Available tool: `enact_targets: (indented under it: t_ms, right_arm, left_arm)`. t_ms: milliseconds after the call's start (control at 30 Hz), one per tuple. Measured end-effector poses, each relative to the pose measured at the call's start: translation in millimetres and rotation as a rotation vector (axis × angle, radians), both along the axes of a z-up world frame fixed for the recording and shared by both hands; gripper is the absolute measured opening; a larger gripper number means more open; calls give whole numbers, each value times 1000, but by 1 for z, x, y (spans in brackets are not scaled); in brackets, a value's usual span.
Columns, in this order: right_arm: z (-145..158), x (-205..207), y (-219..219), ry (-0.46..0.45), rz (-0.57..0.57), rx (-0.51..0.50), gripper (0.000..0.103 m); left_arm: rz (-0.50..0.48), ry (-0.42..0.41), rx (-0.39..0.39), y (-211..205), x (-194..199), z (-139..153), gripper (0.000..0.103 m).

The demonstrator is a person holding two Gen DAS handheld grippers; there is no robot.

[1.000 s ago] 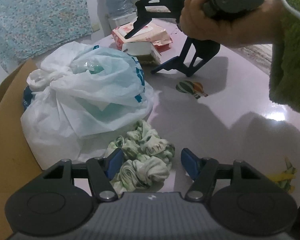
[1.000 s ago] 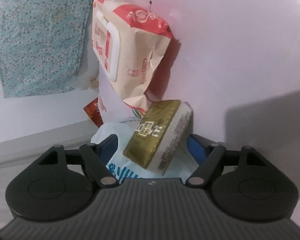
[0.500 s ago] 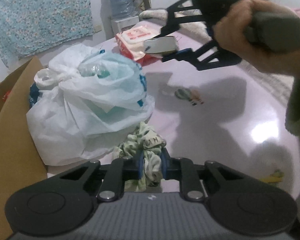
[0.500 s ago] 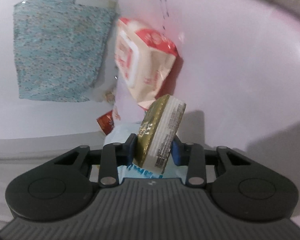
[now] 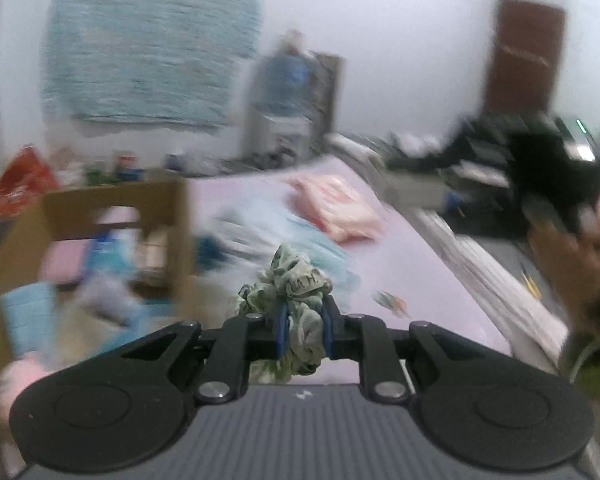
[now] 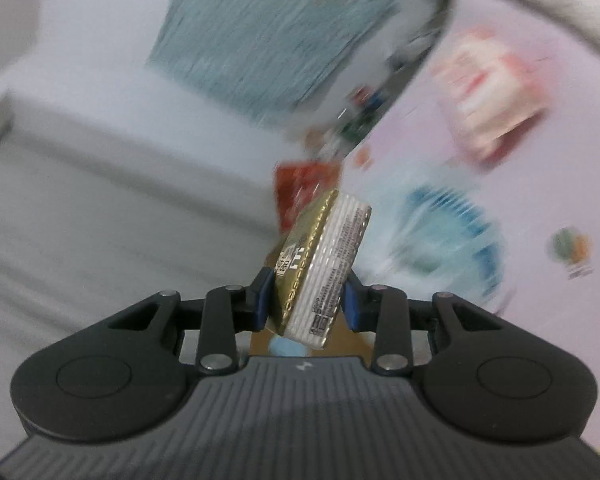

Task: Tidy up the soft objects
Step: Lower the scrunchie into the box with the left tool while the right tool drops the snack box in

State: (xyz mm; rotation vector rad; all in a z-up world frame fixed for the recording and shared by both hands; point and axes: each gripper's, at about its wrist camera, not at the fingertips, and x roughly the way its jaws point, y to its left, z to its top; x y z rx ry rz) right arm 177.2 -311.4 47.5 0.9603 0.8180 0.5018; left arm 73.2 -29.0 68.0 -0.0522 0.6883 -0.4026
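Low centre in each wrist view, jaws are clenched on a load: left gripper (image 5: 303,332) grasps a bunched green cloth (image 5: 298,300), right gripper (image 6: 306,300) a gold-and-white pack (image 6: 320,268). Risk: the tilted pack may slip over the blurred pink surface (image 5: 440,280); the dangling cloth may snag the box (image 5: 112,204), upper left.

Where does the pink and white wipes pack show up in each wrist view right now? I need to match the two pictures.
Left wrist: the wipes pack lies blurred on the pink table, above centre, beyond the green cloth in the left gripper.
Right wrist: it sits blurred at upper right on the same table, beyond the gold packet held by the right gripper.
Shared landmark: the blue patterned cloth on the wall.
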Motion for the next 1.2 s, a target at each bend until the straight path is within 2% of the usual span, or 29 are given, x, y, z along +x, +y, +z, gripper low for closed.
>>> enact_targets:
  t_ms: [133, 200, 300, 400, 567, 700, 800, 900, 1100, 1200]
  right_arm:
    - [7, 7, 76, -19, 184, -77, 34]
    - [7, 11, 113, -12, 272, -131, 33]
    - [2, 17, 161, 18, 382, -236, 33]
    - [-4, 20, 200, 37, 474, -370, 33]
    - [-9, 22, 240, 72, 574, -526, 33]
    - [-18, 20, 258, 101, 617, -598, 35]
    - [-22, 20, 269, 104, 624, -645, 35]
    - [-24, 24, 271, 107, 615, -653, 40]
    - [-25, 28, 266, 103, 575, -639, 42]
    - [-16, 23, 256, 66, 533, -626, 47]
  left_arm:
    - [133, 4, -26, 63, 1, 5, 18]
    - [175, 39, -31, 85, 8, -1, 18]
    - [186, 117, -77, 110, 21, -20, 18]
    - [186, 178, -90, 124, 35, -39, 19]
    - [154, 256, -145, 146, 47, -63, 20]
    - [146, 290, -165, 155, 52, -75, 23]
    - [141, 316, -193, 160, 56, -83, 32]
    - [143, 321, -202, 165, 56, -86, 40]
    - [155, 330, -226, 173, 55, -89, 49]
    - [162, 316, -228, 175, 51, -86, 58]
